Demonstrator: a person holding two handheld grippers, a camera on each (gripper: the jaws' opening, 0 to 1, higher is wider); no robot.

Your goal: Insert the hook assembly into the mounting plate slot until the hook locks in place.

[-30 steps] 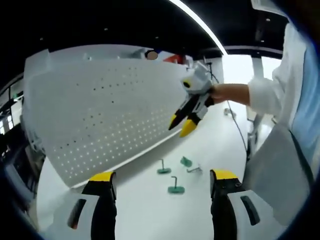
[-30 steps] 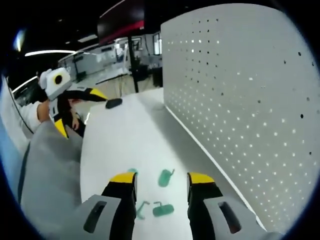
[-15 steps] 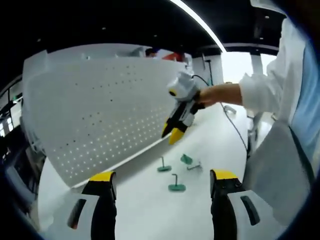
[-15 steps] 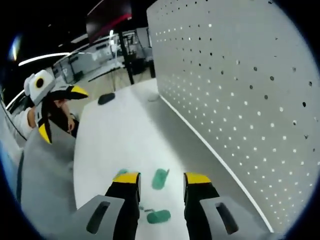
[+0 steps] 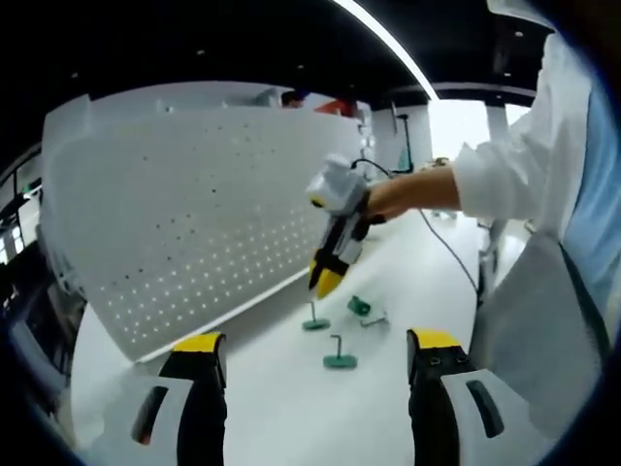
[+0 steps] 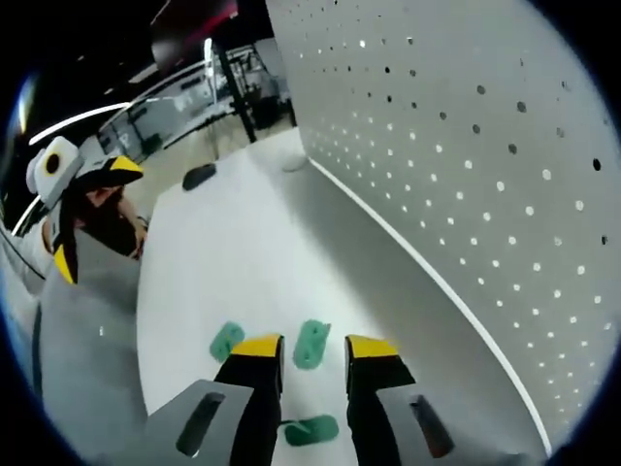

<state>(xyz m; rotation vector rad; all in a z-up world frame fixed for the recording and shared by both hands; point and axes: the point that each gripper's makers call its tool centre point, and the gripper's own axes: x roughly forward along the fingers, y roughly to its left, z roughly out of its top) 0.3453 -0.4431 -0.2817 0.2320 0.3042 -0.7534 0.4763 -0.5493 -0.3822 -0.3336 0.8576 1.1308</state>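
Hook assemblies, three green pieces, lie loose on the white counter (image 6: 194, 262) near the pegboard mounting plate (image 6: 505, 146); target hook (image 6: 311, 344) sits between the right tool's (image 6: 312, 351) narrowly parted, empty jaws. Left tool (image 5: 312, 342) hangs wide, empty.

Risk: jaws could nudge the hook aside, or pinch its base and spoil insertion.

Versus 1.0 s ago: right tool has descended from the plate toward the hooks.

Three green hooks lie on the white table (image 5: 291, 417): one (image 5: 316, 323), another (image 5: 360, 308), a third (image 5: 340, 360). One pegboard (image 5: 184, 223) stands behind. Two grippers: left (image 5: 315, 342), right (image 5: 326, 282).
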